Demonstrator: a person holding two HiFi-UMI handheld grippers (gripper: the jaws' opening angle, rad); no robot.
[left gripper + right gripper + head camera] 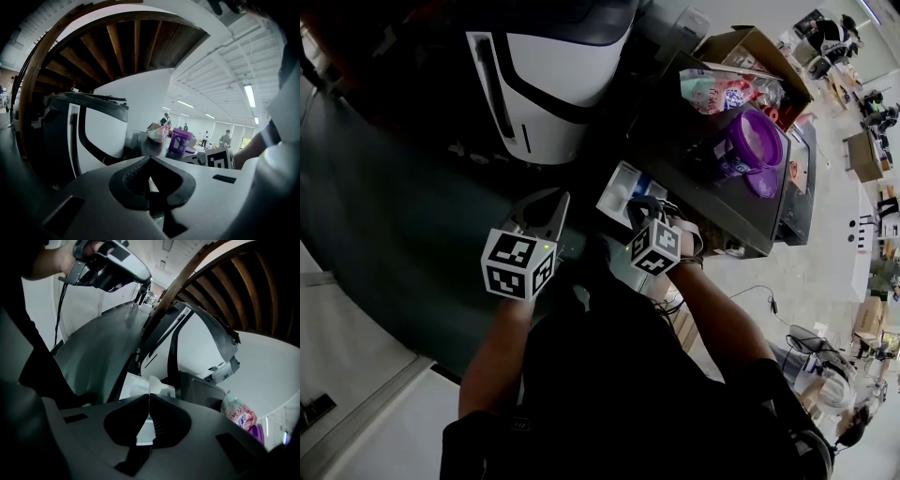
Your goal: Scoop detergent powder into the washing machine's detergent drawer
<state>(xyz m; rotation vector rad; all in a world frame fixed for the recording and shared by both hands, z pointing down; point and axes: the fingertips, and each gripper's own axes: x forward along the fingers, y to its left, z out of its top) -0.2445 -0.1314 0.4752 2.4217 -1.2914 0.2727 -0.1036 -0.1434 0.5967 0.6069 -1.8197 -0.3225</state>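
Upon dark worktop [712, 197] at two o'clock, round purple plastic detergent tub [752, 142], well apart from open white plastic detergent drawer [617, 187] near centre; left claw [149, 161] and right claw [149, 397] both pressed together, seemingly empty, so probably pre-scoop: next, reach for tub and scoop.

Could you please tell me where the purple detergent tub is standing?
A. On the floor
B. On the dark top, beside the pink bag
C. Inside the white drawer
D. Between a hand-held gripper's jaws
B: in the head view the purple detergent tub stands on the dark top to the right of the washing machine, with the pink bag right beside it.
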